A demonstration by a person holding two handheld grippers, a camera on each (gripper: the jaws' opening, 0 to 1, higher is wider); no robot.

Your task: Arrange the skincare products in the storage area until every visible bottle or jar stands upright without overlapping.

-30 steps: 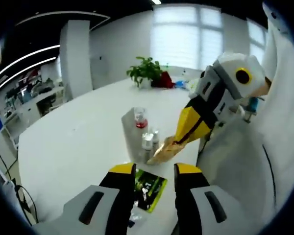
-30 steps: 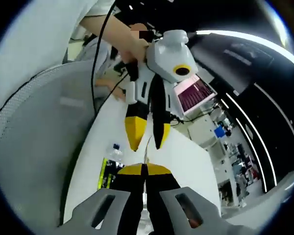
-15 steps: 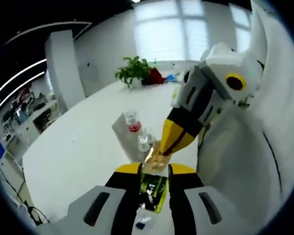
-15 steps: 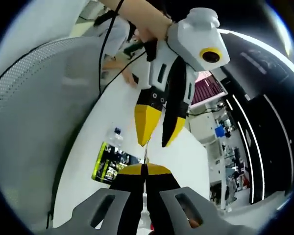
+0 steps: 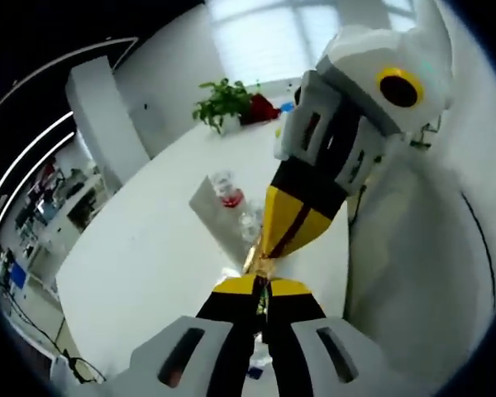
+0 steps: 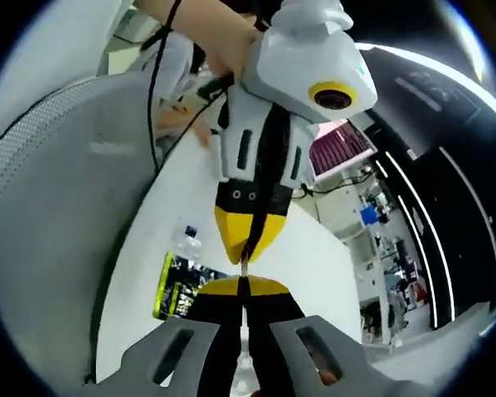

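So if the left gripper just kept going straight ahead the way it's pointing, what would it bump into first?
Most likely the right gripper. Its yellow tips sit directly ahead of the left gripper, almost tip to tip, with a thin gold sachet pinched between them. Depth is hard to judge, but nothing else lies closer.

Near the centre of the left gripper view we see a small clear bottle [image 5: 226, 191] with red liquid standing upright on the grey tray [image 5: 208, 217], with more small clear bottles [image 5: 250, 222] just beside it. In the lower left of the right gripper view, a green-and-black packet [image 6: 176, 286] lies flat beside a clear capped bottle [image 6: 184, 244].
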